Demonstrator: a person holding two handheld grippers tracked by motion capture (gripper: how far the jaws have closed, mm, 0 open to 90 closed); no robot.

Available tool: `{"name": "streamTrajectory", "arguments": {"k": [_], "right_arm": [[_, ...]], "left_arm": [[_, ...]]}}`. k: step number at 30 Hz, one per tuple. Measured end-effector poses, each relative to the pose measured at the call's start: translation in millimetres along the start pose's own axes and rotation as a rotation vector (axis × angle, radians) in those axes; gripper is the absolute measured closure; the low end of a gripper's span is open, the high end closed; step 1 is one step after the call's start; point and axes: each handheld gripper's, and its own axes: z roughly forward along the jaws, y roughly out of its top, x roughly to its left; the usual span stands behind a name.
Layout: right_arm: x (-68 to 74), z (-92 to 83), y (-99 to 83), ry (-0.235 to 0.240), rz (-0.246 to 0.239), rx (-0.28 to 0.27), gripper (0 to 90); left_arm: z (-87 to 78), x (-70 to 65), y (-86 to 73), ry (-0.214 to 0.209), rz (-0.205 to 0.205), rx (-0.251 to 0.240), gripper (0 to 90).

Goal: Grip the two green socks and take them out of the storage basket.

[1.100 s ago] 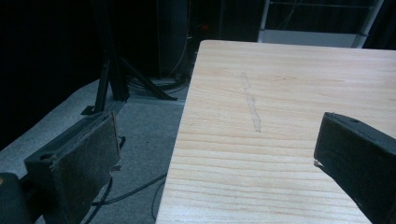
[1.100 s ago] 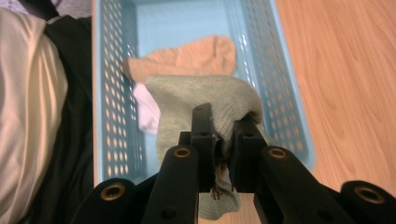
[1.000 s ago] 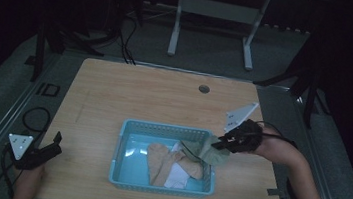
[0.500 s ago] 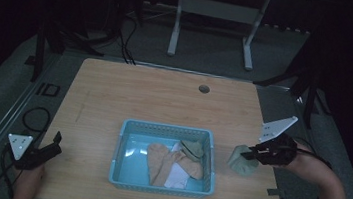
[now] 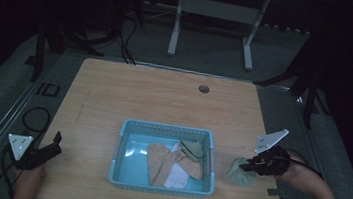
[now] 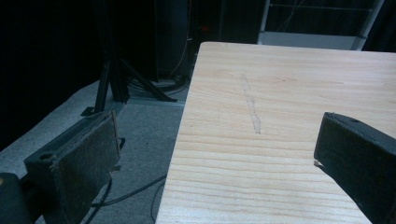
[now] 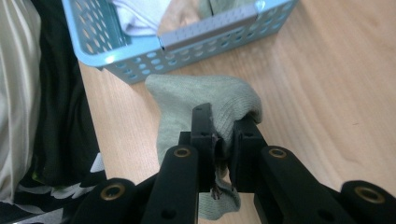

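Right gripper [image 5: 257, 165] pinches a grey-green sock [image 5: 241, 171] on the wooden table [image 5: 154, 102], just beside the right wall of a light blue perforated basket [image 5: 167, 128]; in the right gripper view its two black jaws are closed on a fold of the sock [image 7: 205, 100], whose bunched fabric rests on the tabletop [image 7: 336, 70] between the jaws and the basket [image 7: 154, 49]; the grey three-cornered plate [image 5: 271, 140] on this gripper tilts upward, and the person's forearm [image 5: 313, 188] reaches in from the lower right corner of the high view. Left gripper [image 5: 53, 145] sits near the table's front left corner, well apart from the basket, held by a hand [image 5: 28, 183] at the bottom edge; in the left gripper view its jaws stand wide apart with nothing between them, one over the grey floor [image 6: 135, 135] beside the table edge and the other over bare wood [image 6: 261, 154]. Inside the basket lie a tan garment [image 5: 165, 161], a white cloth [image 5: 175, 177] partly under it, and another grey-green sock [image 5: 192, 148] toward the back right corner; a small round hole [image 5: 204, 88] marks the tabletop near its far edge; beyond the table, a pale metal frame [image 5: 215, 8] stands on the dark floor; black cables [image 5: 36, 119] loop on the floor at left.
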Motion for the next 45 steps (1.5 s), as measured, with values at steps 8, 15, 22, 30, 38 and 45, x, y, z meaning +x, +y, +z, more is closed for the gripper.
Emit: {"name": "streamTrajectory", "arguments": {"k": [8,15,22,30,38,45], "right_arm": [[-5.9,35.4,-9.6,0.040,0.020,0.040,82.5],[-12.3,62.0,-17.3,0.050,0.025,0.086,82.4],[-16.4,69.8,-20.0,0.065,0.056,0.089,68.7],[-20.4,42.6,-6.9,-0.007,0.070,0.058,53.3],[-19.4,23.2,21.9,-0.046,0.022,0.023,50.7],[-16.3,27.3,51.5,-0.038,-0.034,0.021,51.4]], "left_arm": [[-0.1,0.0,-0.1,-0.001,0.001,-0.001,0.4],[0.0,0.0,0.0,-0.002,0.000,0.000,0.3],[0.1,0.2,0.0,-0.003,0.001,0.000,0.4],[0.2,0.2,0.1,-0.006,0.000,0.001,0.4],[0.2,0.3,0.0,-0.006,0.000,0.001,0.4],[0.1,0.3,0.0,-0.008,-0.001,0.002,0.4]]}}
